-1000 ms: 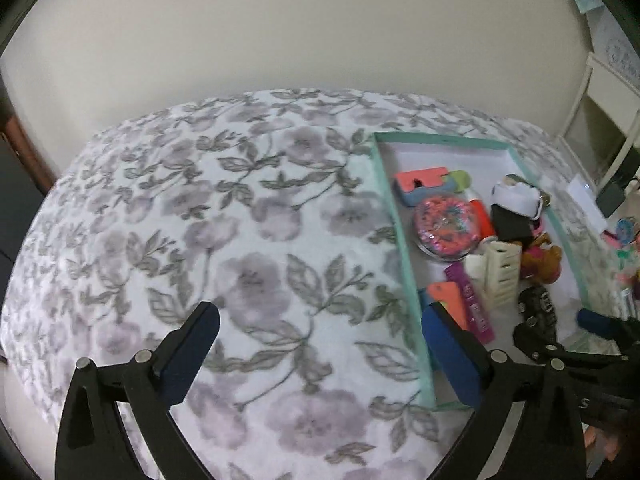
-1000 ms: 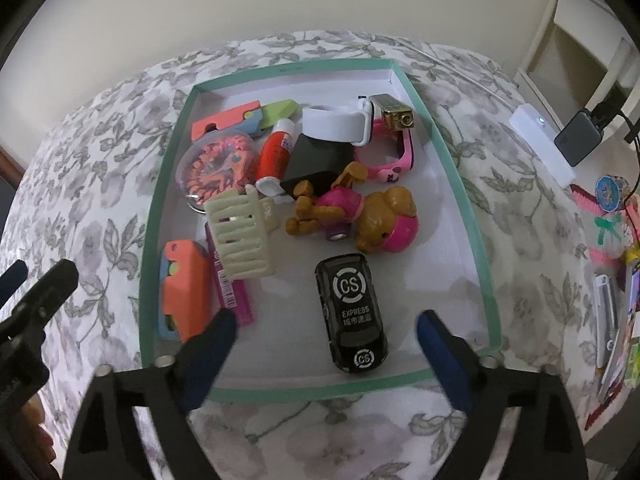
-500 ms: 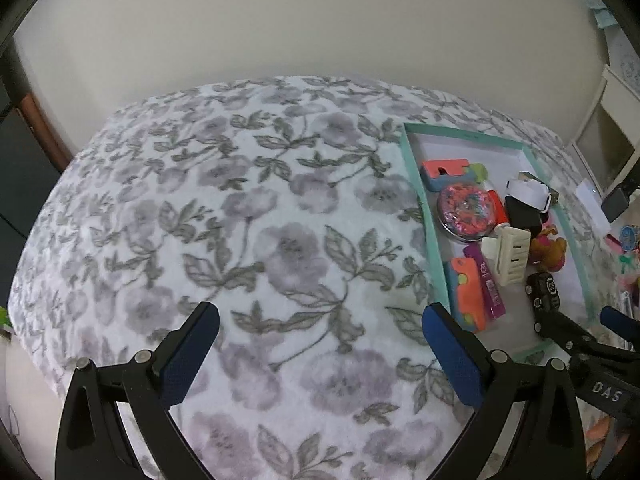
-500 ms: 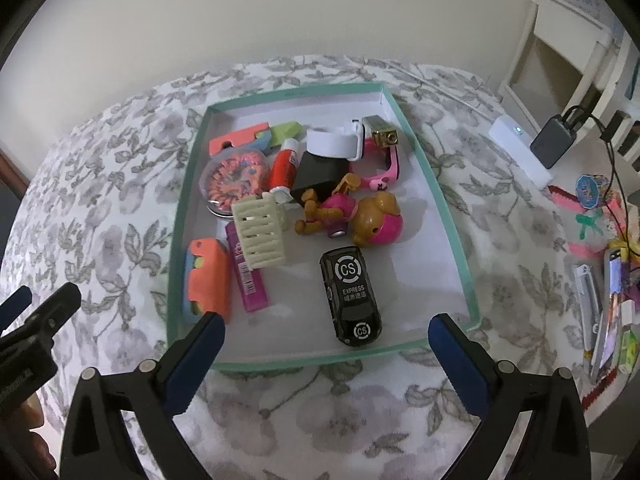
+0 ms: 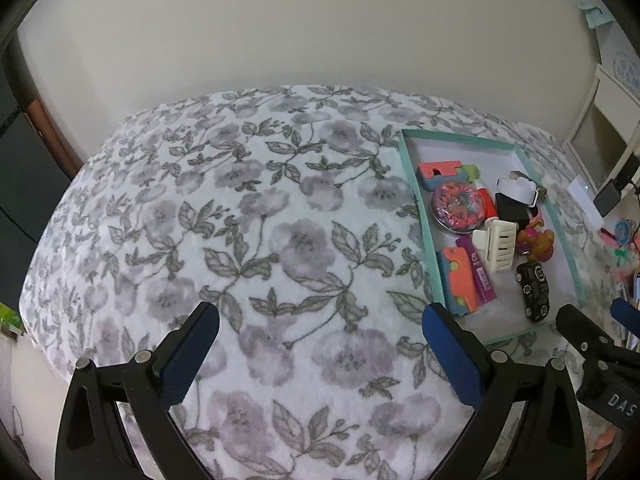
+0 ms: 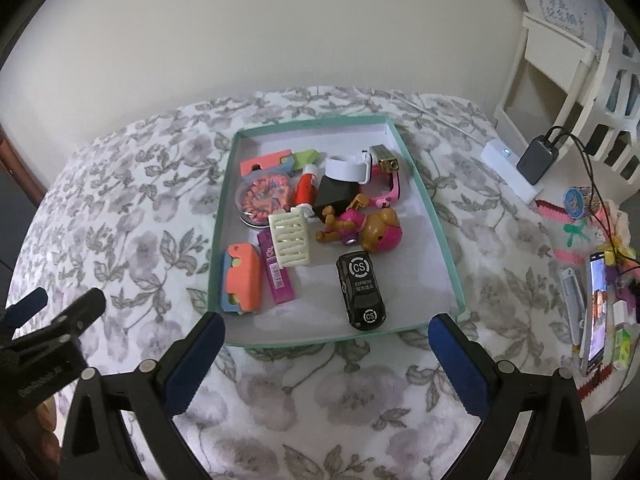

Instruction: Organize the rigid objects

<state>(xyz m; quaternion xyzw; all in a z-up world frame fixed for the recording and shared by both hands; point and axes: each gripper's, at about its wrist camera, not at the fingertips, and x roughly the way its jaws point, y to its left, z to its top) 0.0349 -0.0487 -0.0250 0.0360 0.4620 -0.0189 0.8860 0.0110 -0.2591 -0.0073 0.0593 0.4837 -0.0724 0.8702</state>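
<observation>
Seen from the left wrist, the left gripper (image 5: 320, 344) hangs with fingers wide and empty over the floral bedspread (image 5: 248, 220), the teal tray (image 5: 416, 204) well off to its right. From the right wrist, the right gripper (image 6: 326, 346) (also spread wide, holding nothing) hovers just short of the tray's near rim, the black toy car (image 6: 361, 296) lying ahead between its fingers, long axis pointing roughly away, making this hand seemingly the nearer.

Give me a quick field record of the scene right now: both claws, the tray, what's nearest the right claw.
left claw: open, empty, over the floral cover
right claw: open, empty, just short of the tray's near rim
tray: teal rim, white floor, holds all the toys
nearest item: black toy car, near edge of tray
others in tray: cream hair clip, dog figure, orange block
</observation>
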